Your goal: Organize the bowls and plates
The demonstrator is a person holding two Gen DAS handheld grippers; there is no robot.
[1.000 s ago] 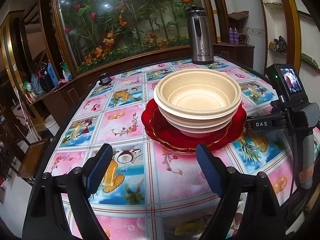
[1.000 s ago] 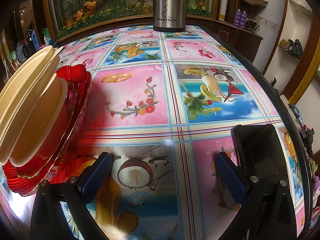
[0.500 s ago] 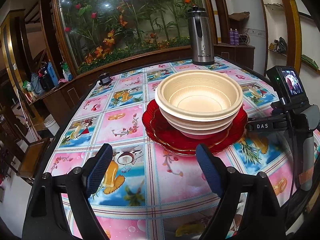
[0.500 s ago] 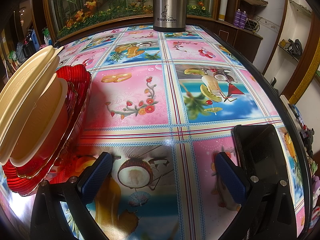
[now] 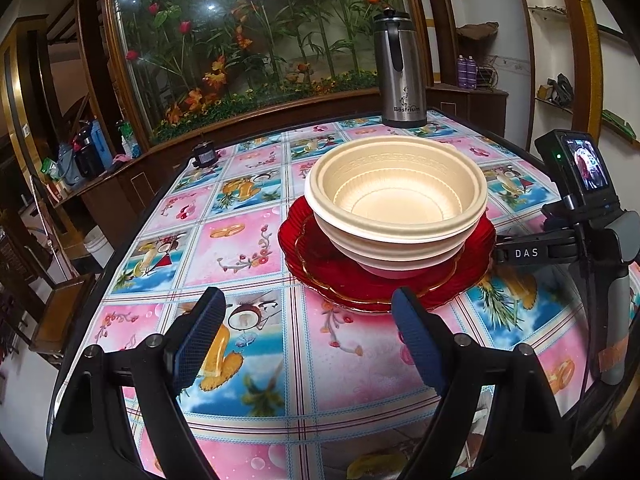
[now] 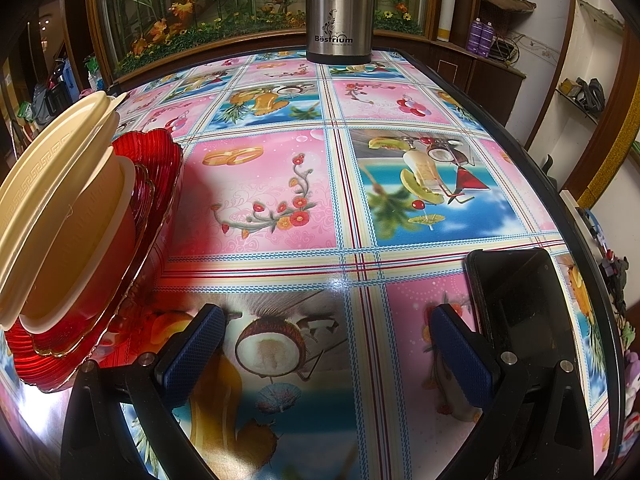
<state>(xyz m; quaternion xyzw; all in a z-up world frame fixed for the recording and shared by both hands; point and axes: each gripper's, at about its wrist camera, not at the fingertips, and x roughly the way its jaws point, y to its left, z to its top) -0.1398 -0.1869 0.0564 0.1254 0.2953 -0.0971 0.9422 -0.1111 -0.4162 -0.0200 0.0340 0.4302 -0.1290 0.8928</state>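
A: Nearest, what are the claws doing?
B: The left claw (image 5: 306, 338) and right claw (image 6: 326, 354) both stand spread, pinching nothing, over the bench (image 5: 248, 240).
A: And the stack?
B: Cream ribbed plastic bowls (image 5: 396, 200), nested, sit on scalloped red glass plates (image 5: 476, 272) mid-bench. Bowls likely light and slippery, so take the rim; plates look fragile.
A: Any writing?
B: "DAS" on the right claw's arm; "Bostrium" on the far steel flask (image 6: 339, 10).

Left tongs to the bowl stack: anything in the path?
Nothing visible. Only bare tablecloth lies between the open left tongs and the cream bowls stacked on the red plates.
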